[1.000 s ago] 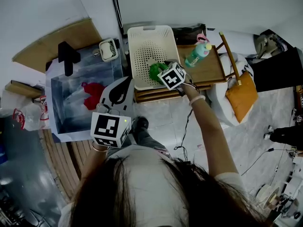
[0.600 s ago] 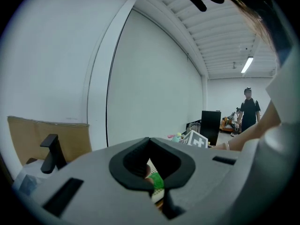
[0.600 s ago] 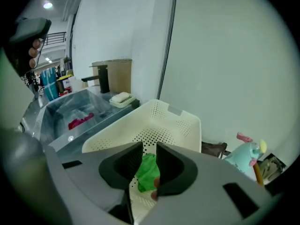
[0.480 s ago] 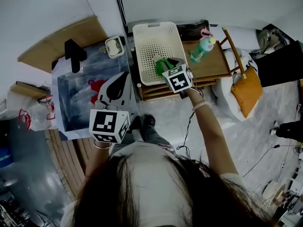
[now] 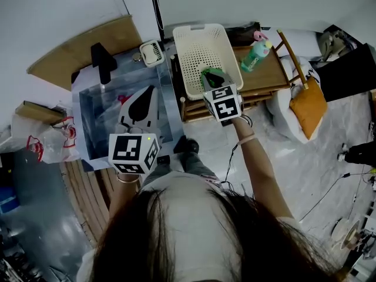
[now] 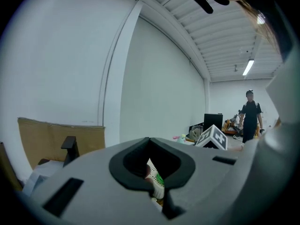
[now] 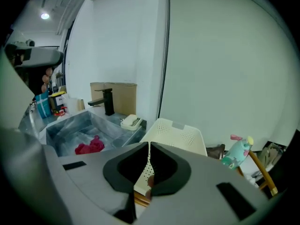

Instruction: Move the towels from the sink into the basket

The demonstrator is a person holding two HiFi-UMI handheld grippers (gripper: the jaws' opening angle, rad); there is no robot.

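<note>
A red towel (image 7: 90, 146) lies in the grey sink (image 7: 70, 128); in the head view my left gripper (image 5: 141, 106) hangs over it and covers most of it, jaws together and empty. A green towel (image 5: 205, 73) lies in the cream basket (image 5: 197, 46). My right gripper (image 5: 215, 81) hovers just above that towel. Its jaws have just been closing and now meet with nothing between them, as the right gripper view (image 7: 149, 179) shows. In the left gripper view the left gripper (image 6: 157, 191) points towards the basket (image 6: 151, 170) and the green towel (image 6: 160, 178).
A black faucet (image 5: 103, 60) and a white soap dish (image 5: 151, 53) stand at the sink's far edge. The basket rests on a wooden bench (image 5: 267, 78) with a green bottle (image 5: 257, 51). An orange cushion (image 5: 306, 109) lies to the right. A person (image 6: 251, 114) stands far off.
The right gripper has lifted away from the green towel, which stays in the basket. The left gripper has moved further out over the sink.
</note>
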